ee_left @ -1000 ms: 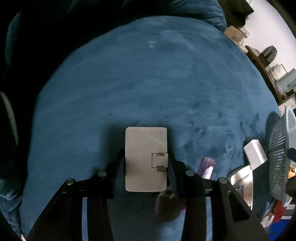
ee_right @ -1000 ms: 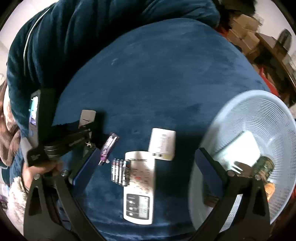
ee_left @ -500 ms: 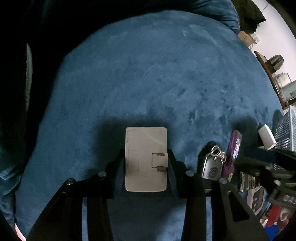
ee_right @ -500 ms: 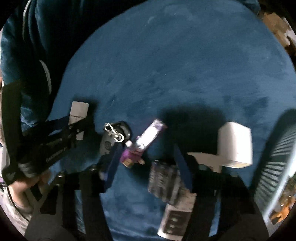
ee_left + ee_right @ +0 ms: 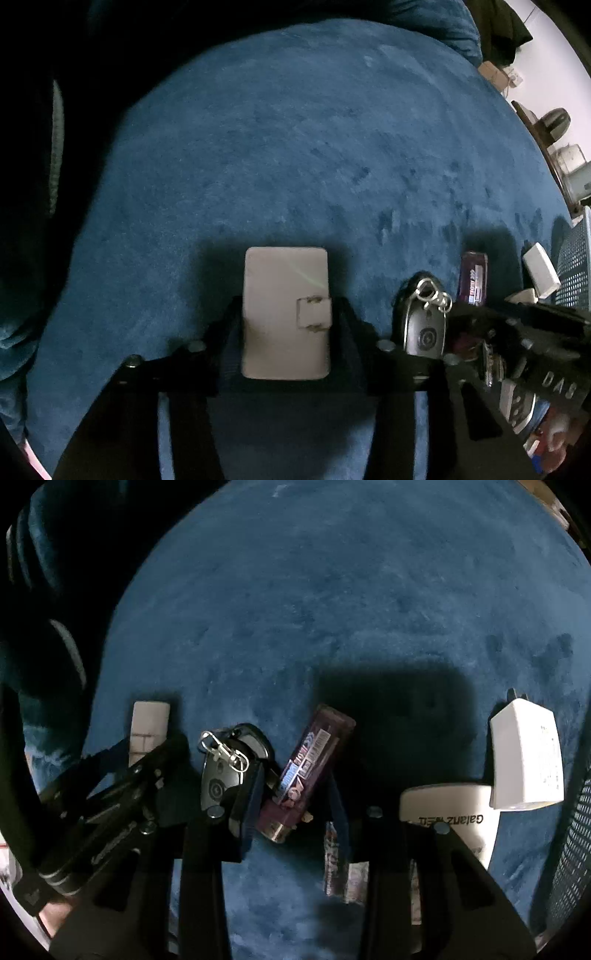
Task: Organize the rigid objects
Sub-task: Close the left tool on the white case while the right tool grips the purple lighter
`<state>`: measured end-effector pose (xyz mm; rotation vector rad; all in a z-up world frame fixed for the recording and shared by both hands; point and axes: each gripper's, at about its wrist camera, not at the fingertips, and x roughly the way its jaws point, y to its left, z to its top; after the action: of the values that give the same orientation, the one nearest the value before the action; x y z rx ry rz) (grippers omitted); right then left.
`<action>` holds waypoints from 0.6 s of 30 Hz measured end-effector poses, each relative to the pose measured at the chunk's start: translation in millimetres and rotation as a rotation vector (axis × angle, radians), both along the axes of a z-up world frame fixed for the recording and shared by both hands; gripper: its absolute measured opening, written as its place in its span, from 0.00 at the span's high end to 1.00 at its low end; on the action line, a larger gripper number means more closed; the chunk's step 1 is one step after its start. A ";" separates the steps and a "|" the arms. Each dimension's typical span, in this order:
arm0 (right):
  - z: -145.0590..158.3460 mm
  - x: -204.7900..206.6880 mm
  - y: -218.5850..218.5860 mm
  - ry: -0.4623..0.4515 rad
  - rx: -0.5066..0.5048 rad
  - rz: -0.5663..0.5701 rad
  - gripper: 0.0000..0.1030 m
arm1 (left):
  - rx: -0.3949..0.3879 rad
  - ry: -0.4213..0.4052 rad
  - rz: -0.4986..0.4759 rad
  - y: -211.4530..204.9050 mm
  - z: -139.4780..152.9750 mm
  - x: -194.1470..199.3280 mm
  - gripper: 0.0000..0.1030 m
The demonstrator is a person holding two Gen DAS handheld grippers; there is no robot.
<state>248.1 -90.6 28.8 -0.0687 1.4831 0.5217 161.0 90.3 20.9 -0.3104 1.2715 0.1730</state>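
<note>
Left tongs (image 5: 285, 332): closed on a white charger (image 5: 284, 314), pads pressing both long edges. Charger sticks out forward past the tips, folded prongs face up on its right side. It hangs just above the blue blanket (image 5: 295, 147), shadow directly beneath.

Right tongs (image 5: 295, 797): jaws have just been closing and are now narrow, with a purple lighter (image 5: 308, 771) between them. Lighter lies tilted, top end leaning up-right, metal end down near the left pad. Left pad looks to touch it; right pad contact is hard to confirm in the dark, so I can't say the grip is firm. Lighter lies on the blanket.

Just left of the lighter: a black car key (image 5: 225, 771) with a silver ring clip, partly under the left finger of the right tongs. In the left wrist view the same key (image 5: 424, 325) sits right of the left tongs, lighter (image 5: 472, 277) beyond it.

Right of the right tongs: a white remote (image 5: 454, 819) labelled Galanz, flat on the blanket, with a white adapter (image 5: 524, 753) just above it, touching or overlapping its end. A pack of batteries (image 5: 336, 867) shows under the right finger, blurred.

Mesh basket (image 5: 576, 830) wall at the far right edge, beside the adapter.
</note>
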 end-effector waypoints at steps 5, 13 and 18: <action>12.4 1.9 -23.5 0.004 0.035 -0.041 0.83 | -0.031 -0.016 0.006 1.2 7.9 -15.9 0.58; 38.4 0.6 -46.4 -0.003 0.081 -0.052 0.89 | -0.043 -0.047 0.005 -7.9 26.4 -31.1 0.58; 48.6 -3.2 -54.2 -0.013 0.099 -0.055 0.89 | -0.052 -0.072 -0.006 -9.9 46.3 -33.5 0.58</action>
<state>244.9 -144.8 77.3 0.0467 1.4400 0.5480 127.4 80.4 67.2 -0.3541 1.2064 0.1228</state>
